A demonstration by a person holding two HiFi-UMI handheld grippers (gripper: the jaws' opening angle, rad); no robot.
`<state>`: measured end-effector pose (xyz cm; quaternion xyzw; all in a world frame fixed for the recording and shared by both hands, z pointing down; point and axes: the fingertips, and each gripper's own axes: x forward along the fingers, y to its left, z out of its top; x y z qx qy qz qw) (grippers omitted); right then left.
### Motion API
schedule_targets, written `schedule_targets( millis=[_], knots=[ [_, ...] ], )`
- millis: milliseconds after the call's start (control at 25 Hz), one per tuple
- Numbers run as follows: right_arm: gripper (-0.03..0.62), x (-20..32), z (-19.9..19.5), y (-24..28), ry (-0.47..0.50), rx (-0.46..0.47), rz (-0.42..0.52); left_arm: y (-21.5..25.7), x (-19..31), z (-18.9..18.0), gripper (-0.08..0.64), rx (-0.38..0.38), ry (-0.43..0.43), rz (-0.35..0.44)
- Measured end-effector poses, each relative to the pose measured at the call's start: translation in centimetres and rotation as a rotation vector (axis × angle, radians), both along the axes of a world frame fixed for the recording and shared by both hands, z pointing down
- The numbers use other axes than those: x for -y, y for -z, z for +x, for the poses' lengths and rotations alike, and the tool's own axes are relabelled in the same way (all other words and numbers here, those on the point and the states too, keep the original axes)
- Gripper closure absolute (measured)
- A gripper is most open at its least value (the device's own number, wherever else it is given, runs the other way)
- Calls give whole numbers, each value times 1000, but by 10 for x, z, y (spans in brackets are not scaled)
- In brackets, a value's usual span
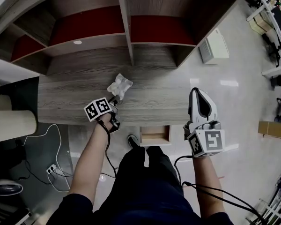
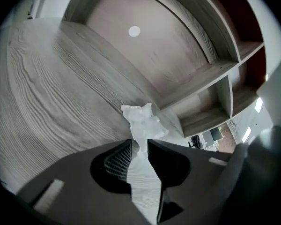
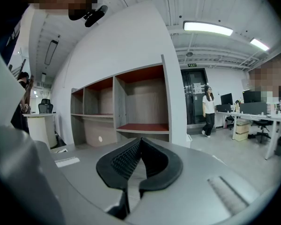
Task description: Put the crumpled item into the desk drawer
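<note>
the crumpled item (image 2: 141,121), a white wad that looks like paper, is pinched at its lower end by the left gripper (image 2: 140,145), whose jaws are drawn narrow onto it. most of the wad sticks out beyond the tips, over the desk (image 1: 70,95) near its front edge. the pinch on one end is judged to be for carrying. the drawer (image 1: 154,135) is seen pulled out below the desk front, between the two grippers, so a short move back and down would be needed. the right gripper (image 3: 139,142) is held upright off the desk's right end, well apart from the wad, with its jaws pressed together on nothing. it is judged to be parked out of the way, the drawer being open already. whether the wad rests on the desk top or is lifted just clear cannot be told from any view. the drawer is seen only as a small pale box in the head view, its contents cannot be made out, and neither gripper view shows it. the part of the wad inside the jaws is hidden by the gripper itself. the shelf bays (image 1: 154,29) behind the desk are cut off at the top.
</note>
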<state>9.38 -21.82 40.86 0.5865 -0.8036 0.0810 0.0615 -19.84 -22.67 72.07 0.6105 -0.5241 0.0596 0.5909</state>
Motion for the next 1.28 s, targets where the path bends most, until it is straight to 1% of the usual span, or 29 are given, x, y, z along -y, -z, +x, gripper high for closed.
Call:
schedule_targets(
  millis=[120, 200, 240, 320, 400, 680, 960, 1120, 1280],
  knots=[
    [586, -3, 2, -3, -4, -4, -8, -4, 2, 3, 477, -7, 8, -6],
    [586, -4, 3, -5, -3, -8, -11, -8, 0, 5, 480, 7, -10, -19],
    [586, -5, 4, -5, -2, -9, -11, -9, -1, 6, 490, 18, -20, -25],
    [586, -6, 5, -6, -5, -6, -13, -10, -4, 7, 535, 32, -27, -30],
    [586, -7, 6, -6, -8, -1, -16, -9, -6, 7, 554, 34, -27, -23],
    [586, -8, 2, -4, 14, 7, -13, 8, -8, 5, 557, 78, -59, 48],
    [586, -7, -10, 0, 56, 19, -4, 37, -18, 13, 557, 143, -168, 144],
    [586, -8, -20, 3, 87, 23, 2, 49, -32, 22, 557, 137, -221, 172],
    [586, -10, -25, 6, 113, 38, 12, 64, -49, 32, 557, 125, -253, 202]
  ],
)
